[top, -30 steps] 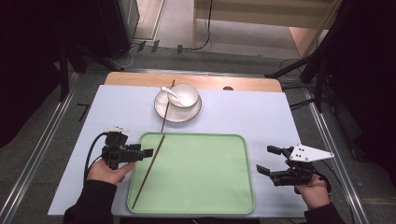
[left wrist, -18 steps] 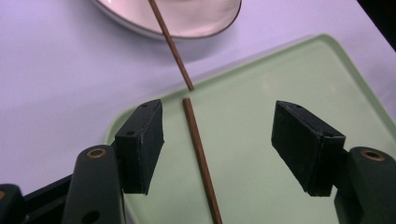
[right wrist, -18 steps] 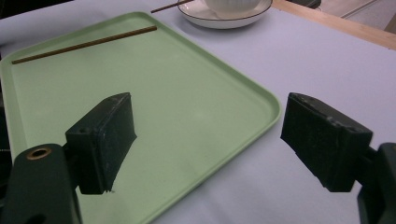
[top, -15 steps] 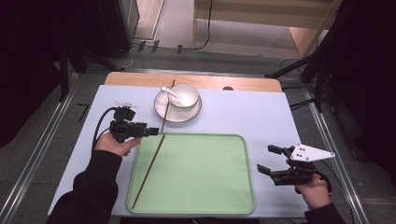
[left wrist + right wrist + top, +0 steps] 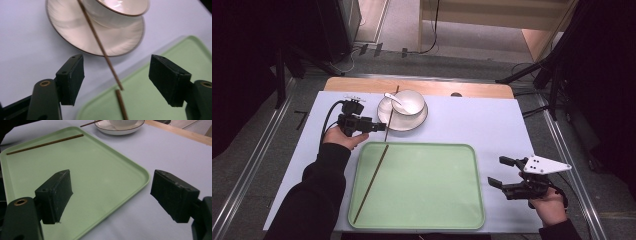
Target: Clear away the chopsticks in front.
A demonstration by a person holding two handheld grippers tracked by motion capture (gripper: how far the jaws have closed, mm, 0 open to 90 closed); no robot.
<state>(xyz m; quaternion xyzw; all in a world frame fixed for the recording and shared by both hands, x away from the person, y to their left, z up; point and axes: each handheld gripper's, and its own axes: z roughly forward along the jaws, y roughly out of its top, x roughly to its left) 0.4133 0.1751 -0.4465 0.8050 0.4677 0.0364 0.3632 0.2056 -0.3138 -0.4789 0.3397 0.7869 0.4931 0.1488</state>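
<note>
A brown chopstick (image 5: 388,117) (image 5: 100,45) leans across the white saucer (image 5: 417,121) (image 5: 67,32), its near end on the mat just short of the green tray (image 5: 422,200) (image 5: 145,105). A second chopstick (image 5: 371,184) (image 5: 121,105) (image 5: 45,143) lies slantwise in the tray's left part. A white bowl (image 5: 411,101) stands on the saucer with a white spoon (image 5: 392,97) in it. My left gripper (image 5: 374,125) (image 5: 117,75) is open, and the leaning chopstick's near end shows between its jaws. Right of the tray, my right gripper (image 5: 497,171) (image 5: 110,192) is open and holds nothing.
A pale blue mat (image 5: 472,120) covers the table, with a wooden strip (image 5: 437,87) along the far edge. Black stands and cables (image 5: 532,70) are on the floor beyond the table. Bare mat lies to the right of the saucer.
My left gripper has moved away from the person, from beside the tray's left edge up to the chopstick leaning on the saucer. The right gripper has stayed put.
</note>
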